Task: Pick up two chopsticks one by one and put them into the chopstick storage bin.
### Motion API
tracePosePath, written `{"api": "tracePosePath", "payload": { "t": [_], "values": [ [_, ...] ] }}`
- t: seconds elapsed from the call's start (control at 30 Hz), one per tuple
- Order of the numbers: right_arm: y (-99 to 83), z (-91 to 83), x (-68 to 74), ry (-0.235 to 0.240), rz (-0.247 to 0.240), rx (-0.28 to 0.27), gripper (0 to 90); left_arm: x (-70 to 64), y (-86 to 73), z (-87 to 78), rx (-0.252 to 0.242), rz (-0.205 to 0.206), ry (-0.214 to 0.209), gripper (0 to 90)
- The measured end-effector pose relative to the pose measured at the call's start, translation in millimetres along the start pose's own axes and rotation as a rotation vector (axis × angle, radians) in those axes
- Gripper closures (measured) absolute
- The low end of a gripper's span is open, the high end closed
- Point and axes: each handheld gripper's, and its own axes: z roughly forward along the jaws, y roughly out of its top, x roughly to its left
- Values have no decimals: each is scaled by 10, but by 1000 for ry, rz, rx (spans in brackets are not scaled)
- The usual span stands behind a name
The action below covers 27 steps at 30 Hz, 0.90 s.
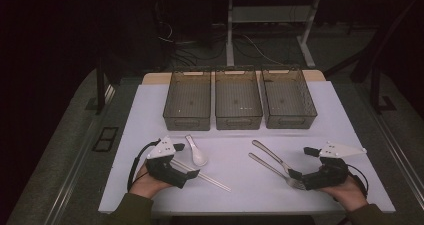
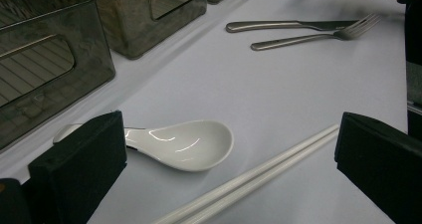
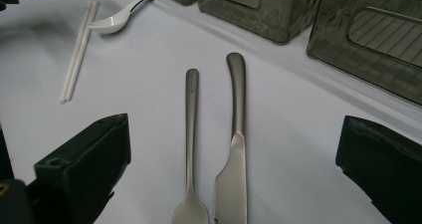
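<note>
The white spoon (image 2: 186, 144) lies on the bench (image 1: 235, 160) just in front of the left bin (image 1: 187, 101), bowl up, its handle running back toward that bin. Just beside the spoon, on the side away from the bin, the pair of white chopsticks (image 2: 259, 176) lies slantwise. The left gripper (image 1: 181, 161) sits low over this pair, its fingers (image 2: 79, 169) spread wide with spoon and chopsticks between them, gripping nothing.

Well to the right of the spoon, the fork (image 3: 191, 134) and the knife (image 3: 236, 149) lie side by side, handles pointing toward the bins, the knife nearer the right bin (image 1: 289, 99). The right gripper (image 1: 304, 164) rests at their near ends, its fingers (image 3: 84, 159) also wide apart with both pieces between them, closed on neither.

Behind the spoon, three smoky see-through bins stand in a row, the middle bin (image 1: 238, 100) between the other two
</note>
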Motion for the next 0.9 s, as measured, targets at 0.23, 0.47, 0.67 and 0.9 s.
{"api": "tracePosePath", "payload": {
  "t": [0.23, 0.47, 0.67, 0.9],
  "values": [
    [0, -33, -13, 0, 14, -11, 8, 0, 22, 22, 9, 1, 0, 0],
    [0, -53, -28, 3, 19, -20, 8, 18, 55, 20, 23, 17, 3, 3],
    [8, -60, -32, -4, 26, -19, 8, 79, 58, -14, 27, 21, 0, 49],
    [4, -74, -32, -7, 29, -21, 8, 196, 23, -52, 55, 28, 26, 176]
  ]
}}
